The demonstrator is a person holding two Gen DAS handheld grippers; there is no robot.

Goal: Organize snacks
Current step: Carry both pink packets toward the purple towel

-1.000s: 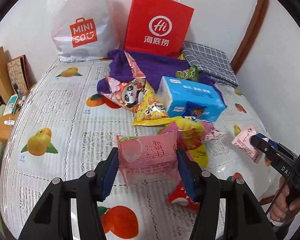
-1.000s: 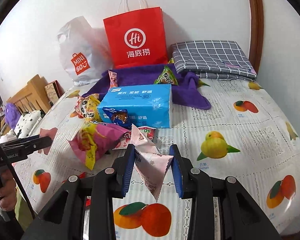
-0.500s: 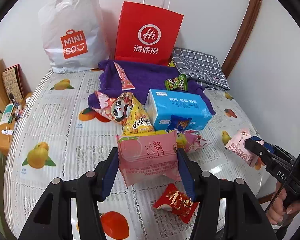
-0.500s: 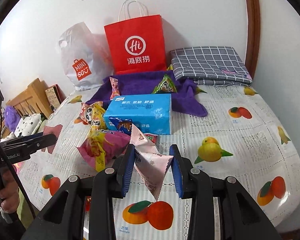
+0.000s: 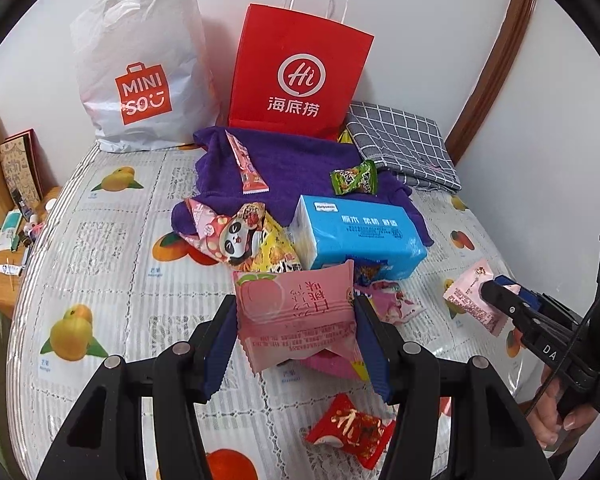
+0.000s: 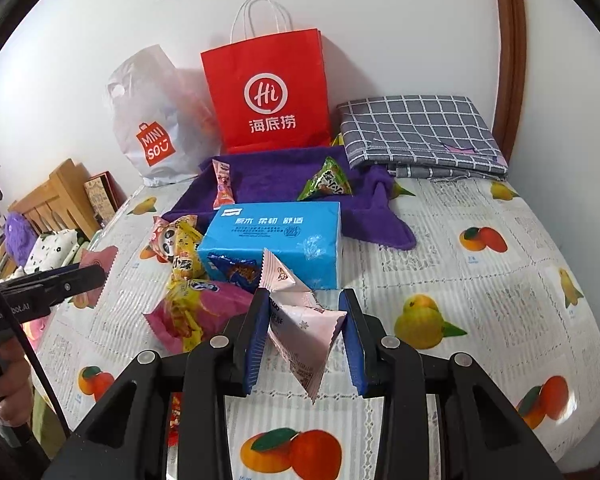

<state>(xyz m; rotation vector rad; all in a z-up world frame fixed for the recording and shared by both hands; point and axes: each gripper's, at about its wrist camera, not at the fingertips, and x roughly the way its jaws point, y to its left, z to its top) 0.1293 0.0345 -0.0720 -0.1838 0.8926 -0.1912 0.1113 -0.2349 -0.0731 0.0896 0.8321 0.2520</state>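
**Both tongs loaded, sorting barely begun**

Left tongs (image 5: 296,320) clamp the pink peach packet (image 5: 296,308); right tongs (image 6: 304,336) pinch a pale pink triangular packet (image 6: 300,320). Both packets are off the surface (image 6: 480,280). Left to sort: panda and yellow bags (image 5: 248,244), blue tissue pack (image 5: 356,236), red candy (image 5: 348,428), and two snacks on the purple towel (image 5: 296,168). The red paper bag (image 5: 300,76) and white bag (image 5: 140,76) stand behind, contents unseen. Judged: early stage.

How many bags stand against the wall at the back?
2: a white Miniso plastic bag at back left and a red paper bag right of it, behind the purple towel. Nothing appears hidden behind them.
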